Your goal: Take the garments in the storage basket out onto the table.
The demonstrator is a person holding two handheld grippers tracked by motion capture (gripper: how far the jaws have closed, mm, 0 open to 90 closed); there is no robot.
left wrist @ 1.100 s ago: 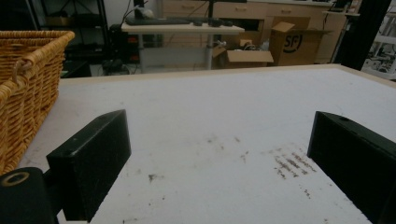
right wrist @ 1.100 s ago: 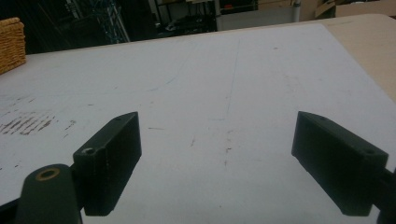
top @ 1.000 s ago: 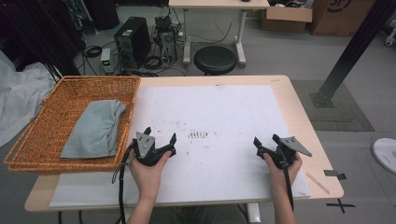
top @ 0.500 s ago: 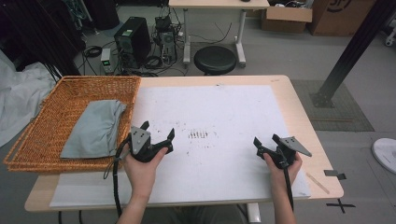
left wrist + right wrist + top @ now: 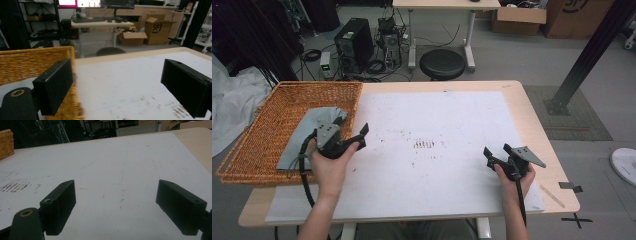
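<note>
Overhead, a white sheet covers most of a wooden table, a wicker basket at its left edge holding a folded grey cloth. At the basket's near right rim, the left gripper hovers, its empty jaws wide but just closing slightly. Well apart, the right gripper rests open on the sheet, grasping nothing.

hidden: grey cloth partly behind left tool | basket near corner blurred
</note>
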